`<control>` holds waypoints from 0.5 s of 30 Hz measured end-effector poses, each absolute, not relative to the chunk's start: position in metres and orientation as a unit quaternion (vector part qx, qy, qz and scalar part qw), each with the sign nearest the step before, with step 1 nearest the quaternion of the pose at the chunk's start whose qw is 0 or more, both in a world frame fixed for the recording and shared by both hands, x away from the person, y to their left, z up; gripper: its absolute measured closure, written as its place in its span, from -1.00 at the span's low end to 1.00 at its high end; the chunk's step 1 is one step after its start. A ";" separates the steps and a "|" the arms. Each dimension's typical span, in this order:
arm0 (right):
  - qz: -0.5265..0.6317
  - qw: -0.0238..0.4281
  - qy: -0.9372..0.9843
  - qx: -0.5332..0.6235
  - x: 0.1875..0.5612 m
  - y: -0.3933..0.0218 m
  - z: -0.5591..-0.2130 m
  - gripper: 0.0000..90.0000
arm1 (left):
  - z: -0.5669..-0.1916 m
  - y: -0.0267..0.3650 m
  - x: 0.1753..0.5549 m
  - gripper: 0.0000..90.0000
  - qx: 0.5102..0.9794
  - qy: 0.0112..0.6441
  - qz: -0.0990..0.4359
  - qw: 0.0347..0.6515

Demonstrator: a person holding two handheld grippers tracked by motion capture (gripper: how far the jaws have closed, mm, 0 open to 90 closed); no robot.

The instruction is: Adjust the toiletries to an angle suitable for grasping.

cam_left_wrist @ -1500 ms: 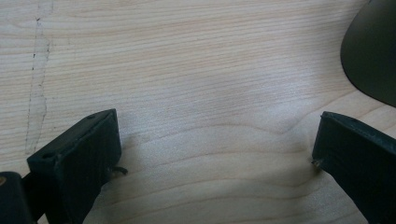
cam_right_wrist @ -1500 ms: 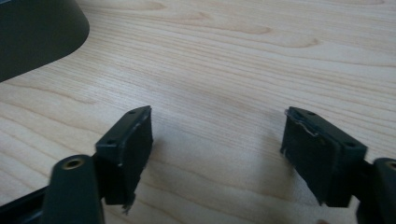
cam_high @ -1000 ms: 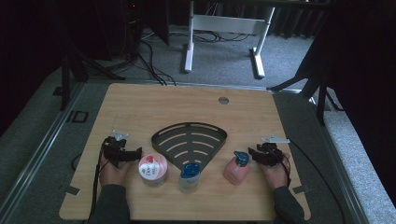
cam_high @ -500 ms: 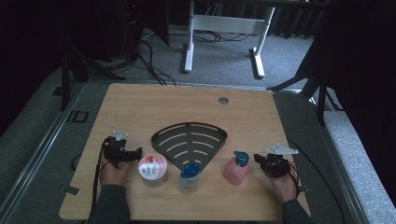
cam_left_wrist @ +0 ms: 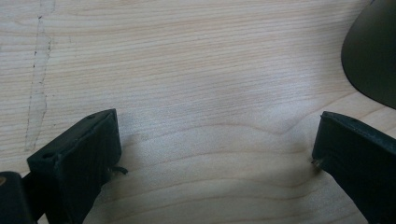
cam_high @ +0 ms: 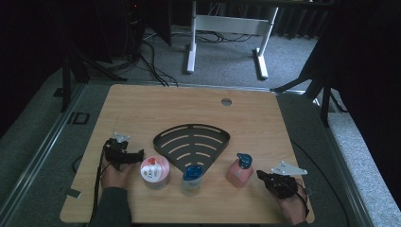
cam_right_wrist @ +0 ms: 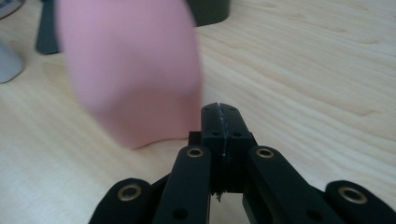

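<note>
Light wood table (cam_high: 142, 104) w/ a round cable hole (cam_high: 226, 101) near far edge, on grey carpet (cam_high: 227, 56). Behind it a white desk frame (cam_high: 227, 28), cables (cam_high: 151, 52) across floor, black stands and dark curtains (cam_high: 364, 71) at sides. Dim room.

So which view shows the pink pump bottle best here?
The high view: the pink pump bottle stands whole and upright on the table, blue pump on top, beside the right gripper. The right gripper view gives a blurred pink body just past the shut jaws. The left gripper view looks at bare wood.
</note>
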State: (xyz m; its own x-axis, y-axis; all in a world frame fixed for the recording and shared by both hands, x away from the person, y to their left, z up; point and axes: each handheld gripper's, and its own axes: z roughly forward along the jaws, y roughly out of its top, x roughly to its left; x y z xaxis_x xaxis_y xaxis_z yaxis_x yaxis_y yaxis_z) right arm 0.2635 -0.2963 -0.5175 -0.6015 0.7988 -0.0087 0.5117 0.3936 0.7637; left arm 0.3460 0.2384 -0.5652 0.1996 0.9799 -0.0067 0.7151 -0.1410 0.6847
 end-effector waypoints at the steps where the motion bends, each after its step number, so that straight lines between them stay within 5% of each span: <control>1: 0.376 0.190 0.813 0.403 0.261 -0.295 -0.518 1.00 | -0.565 0.238 0.346 -0.97 0.719 0.589 0.231 0.287; 15: 0.392 0.166 0.828 0.365 0.232 -0.272 -0.519 1.00 | -0.565 0.238 0.346 -0.97 0.720 0.589 0.230 0.287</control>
